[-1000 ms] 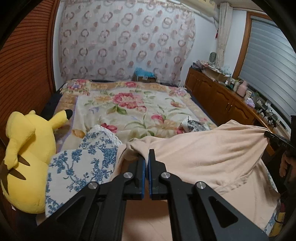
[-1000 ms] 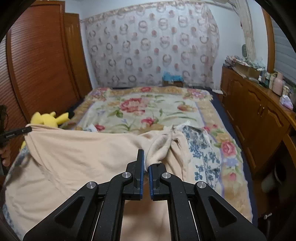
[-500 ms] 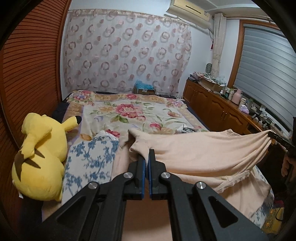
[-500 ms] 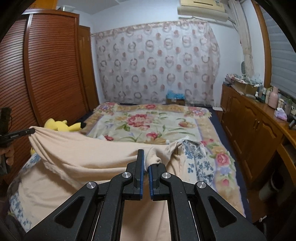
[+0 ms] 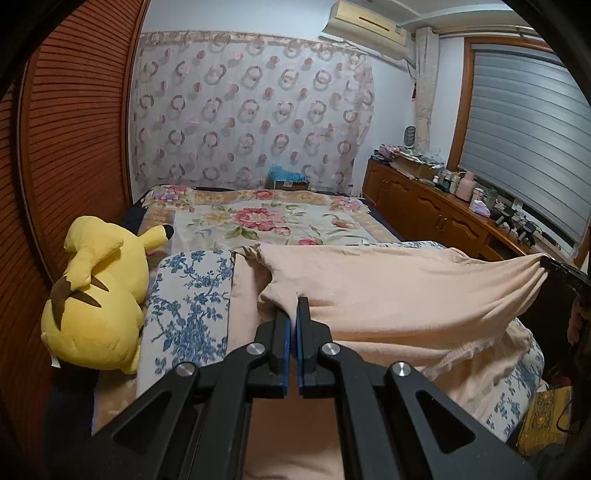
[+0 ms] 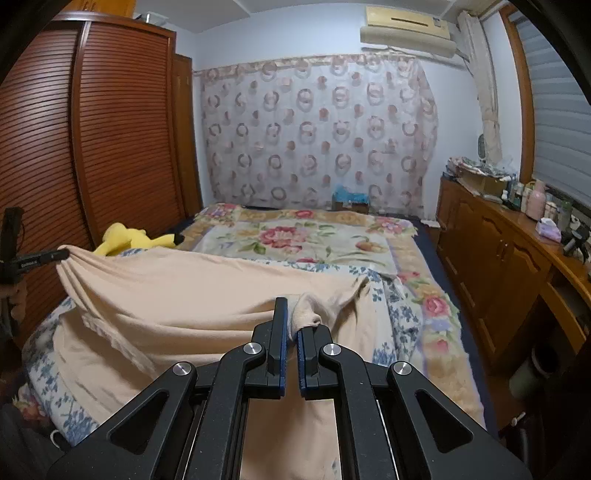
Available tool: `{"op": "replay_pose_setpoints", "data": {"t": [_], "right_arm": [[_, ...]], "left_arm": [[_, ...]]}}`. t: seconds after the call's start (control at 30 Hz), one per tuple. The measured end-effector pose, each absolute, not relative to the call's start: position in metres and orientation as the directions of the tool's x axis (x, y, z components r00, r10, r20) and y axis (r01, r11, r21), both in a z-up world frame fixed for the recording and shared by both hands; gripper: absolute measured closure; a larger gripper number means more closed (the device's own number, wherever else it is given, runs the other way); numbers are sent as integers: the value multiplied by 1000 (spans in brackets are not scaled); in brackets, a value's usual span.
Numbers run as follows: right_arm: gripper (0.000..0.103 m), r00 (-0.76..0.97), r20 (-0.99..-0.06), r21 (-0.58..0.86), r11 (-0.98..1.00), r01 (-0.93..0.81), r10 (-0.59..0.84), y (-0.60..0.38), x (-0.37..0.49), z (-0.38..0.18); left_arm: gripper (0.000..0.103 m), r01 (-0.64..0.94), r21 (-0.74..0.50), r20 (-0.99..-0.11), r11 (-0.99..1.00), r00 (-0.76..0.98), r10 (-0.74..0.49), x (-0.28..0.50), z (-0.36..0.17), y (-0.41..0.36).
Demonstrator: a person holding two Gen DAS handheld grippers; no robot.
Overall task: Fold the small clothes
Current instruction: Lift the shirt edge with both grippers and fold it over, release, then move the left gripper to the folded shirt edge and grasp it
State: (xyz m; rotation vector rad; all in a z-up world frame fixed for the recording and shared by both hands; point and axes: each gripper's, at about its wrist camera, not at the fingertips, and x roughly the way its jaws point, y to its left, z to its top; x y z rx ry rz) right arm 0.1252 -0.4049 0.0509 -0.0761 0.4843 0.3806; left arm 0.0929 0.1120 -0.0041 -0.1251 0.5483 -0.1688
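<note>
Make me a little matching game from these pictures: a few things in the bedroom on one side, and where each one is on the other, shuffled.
Things:
1. peach garment
2. yellow plush toy
3. air conditioner
4. pink bottle

Places:
A. high on the wall above the curtain
B. on the wooden sideboard
C. stretched between the two tongs
D. lying on the bed beside the slatted wardrobe

Pairs: 1-C, 2-D, 3-A, 4-B
</note>
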Motion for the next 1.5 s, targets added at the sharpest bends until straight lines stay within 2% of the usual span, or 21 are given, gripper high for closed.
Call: {"op": "replay_pose_setpoints", "data": {"t": [0.23, 0.53, 0.6, 0.67, 0.73, 0.77, 0.8, 1.03, 1.13, 1.5], "right_arm": [[101, 815, -487, 7, 934, -357, 315, -413, 97, 46], [101, 741, -622, -12, 943, -333, 254, -410, 97, -18], [98, 736, -637, -35, 946, -322, 227, -410, 97, -27], [90, 737, -646, -57, 949, -310, 202, -410, 97, -31], [68, 740, -644, -58, 952, -301, 195, -414, 96, -32], [62, 740, -644, -57, 953, -298, 193, -415, 96, -31], [56, 743, -642, -60, 954, -294, 188, -416, 95, -30], [43, 779, -607, -96, 959, -267, 156, -416, 88, -15], [37, 778, -604, -90, 955, -283, 174, -411, 88, -14], [36, 678, -685, -54, 911, -409, 264, -355, 103, -56]], "left_arm": [[103, 123, -157, -527, 980, 829, -188, 61, -16, 111], [100, 125, -129, -644, 984, 744, -179, 46, -66, 104], [98, 130, -115, -654, 985, 736, -173, 41, -71, 101], [93, 125, -96, -661, 988, 734, -157, 36, -73, 100], [83, 120, -89, -663, 989, 734, -149, 32, -71, 101], [79, 118, -91, -660, 989, 736, -148, 29, -70, 103], [69, 115, -90, -657, 989, 739, -146, 28, -70, 104], [50, 95, -108, -658, 990, 740, -143, 30, -73, 110], [49, 77, -106, -669, 991, 732, -128, 33, -80, 109], [49, 31, -100, -711, 994, 697, -93, 43, -100, 109]]}}
